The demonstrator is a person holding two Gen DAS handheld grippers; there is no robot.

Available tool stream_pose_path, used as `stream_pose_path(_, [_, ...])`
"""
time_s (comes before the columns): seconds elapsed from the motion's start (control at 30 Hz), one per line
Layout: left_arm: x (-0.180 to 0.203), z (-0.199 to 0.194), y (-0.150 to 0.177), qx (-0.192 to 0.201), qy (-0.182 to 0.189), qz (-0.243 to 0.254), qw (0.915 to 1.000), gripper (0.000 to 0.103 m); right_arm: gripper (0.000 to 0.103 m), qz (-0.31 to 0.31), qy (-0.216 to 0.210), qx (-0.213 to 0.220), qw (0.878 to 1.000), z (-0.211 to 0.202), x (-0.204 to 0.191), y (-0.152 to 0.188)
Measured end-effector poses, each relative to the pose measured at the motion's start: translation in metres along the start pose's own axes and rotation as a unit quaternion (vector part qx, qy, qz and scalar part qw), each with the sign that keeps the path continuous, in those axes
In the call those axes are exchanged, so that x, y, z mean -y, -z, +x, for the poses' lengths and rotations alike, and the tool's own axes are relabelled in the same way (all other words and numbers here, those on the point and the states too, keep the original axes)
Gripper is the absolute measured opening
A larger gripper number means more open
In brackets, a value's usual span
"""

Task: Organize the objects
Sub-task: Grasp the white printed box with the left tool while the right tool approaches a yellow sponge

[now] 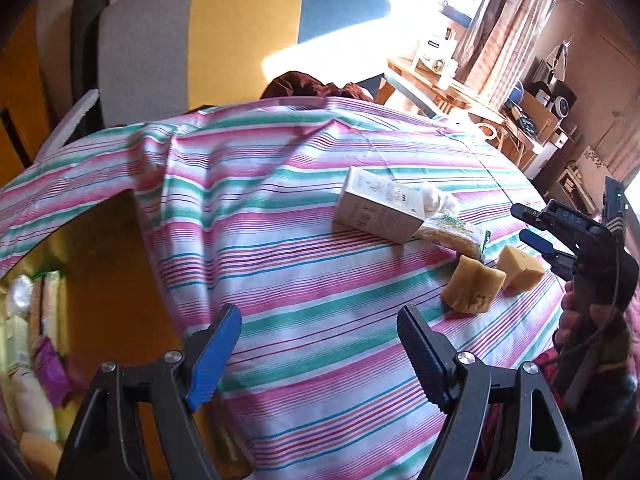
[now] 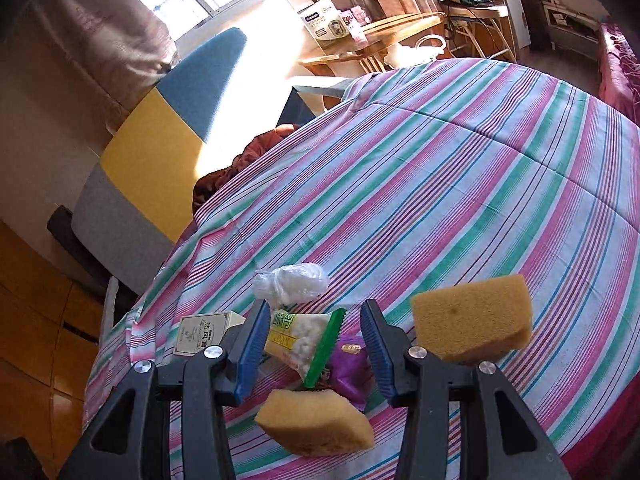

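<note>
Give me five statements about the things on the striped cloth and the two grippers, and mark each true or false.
1. Two yellow sponge pieces lie on the pink, green and white striped cloth. True.
2. The right gripper is clamped on a sponge. False: nothing sits between its fingers.
3. The cream cardboard box lies flat on its side. True.
4. The left gripper holds the box. False: it is open and empty over bare cloth.
5. The green-edged clear snack packet rests beside a purple foil packet. True.
</note>
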State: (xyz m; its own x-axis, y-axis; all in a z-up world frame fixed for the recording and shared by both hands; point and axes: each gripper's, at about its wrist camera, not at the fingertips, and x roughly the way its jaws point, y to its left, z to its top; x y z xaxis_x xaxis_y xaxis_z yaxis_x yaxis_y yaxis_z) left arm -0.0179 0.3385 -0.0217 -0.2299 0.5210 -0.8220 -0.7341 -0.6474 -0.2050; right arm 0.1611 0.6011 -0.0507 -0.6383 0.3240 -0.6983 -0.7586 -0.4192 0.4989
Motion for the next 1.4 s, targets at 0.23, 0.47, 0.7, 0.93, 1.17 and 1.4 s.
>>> stream_pose_path(0.23, [0.026,0.082,-0.04,-0.075,0.043,-0.064,0.9942,0.083,0.053,0.009,-0.023,-0.014,1.0,0.0,0.0,0.001])
stream_pose_path(0.47, [0.027,0.135,-0.079,-0.097,0.045,-0.169,0.9798,0.086,0.053,0.036,-0.044,-0.035,0.998,0.006,0.007,0.0])
stream_pose_path(0.7, [0.033,0.165,-0.112,-0.099,0.016,-0.214,0.9716,0.093,0.053,0.046,-0.061,-0.036,0.996,0.004,0.008,0.001])
stream_pose_path(0.93, [0.051,0.193,-0.124,-0.127,-0.032,-0.145,0.9807,0.092,0.054,0.044,-0.058,-0.039,0.997,0.008,0.009,-0.001])
stream_pose_path(1.17, [0.055,0.156,-0.094,-0.088,0.005,-0.042,0.9952,0.058,0.054,0.045,-0.045,-0.04,0.997,0.011,0.013,-0.001])
stream_pose_path(1.4, [0.05,0.111,-0.032,-0.062,0.015,0.045,0.997,0.055,0.054,0.046,-0.028,-0.033,0.998,0.011,0.019,-0.003])
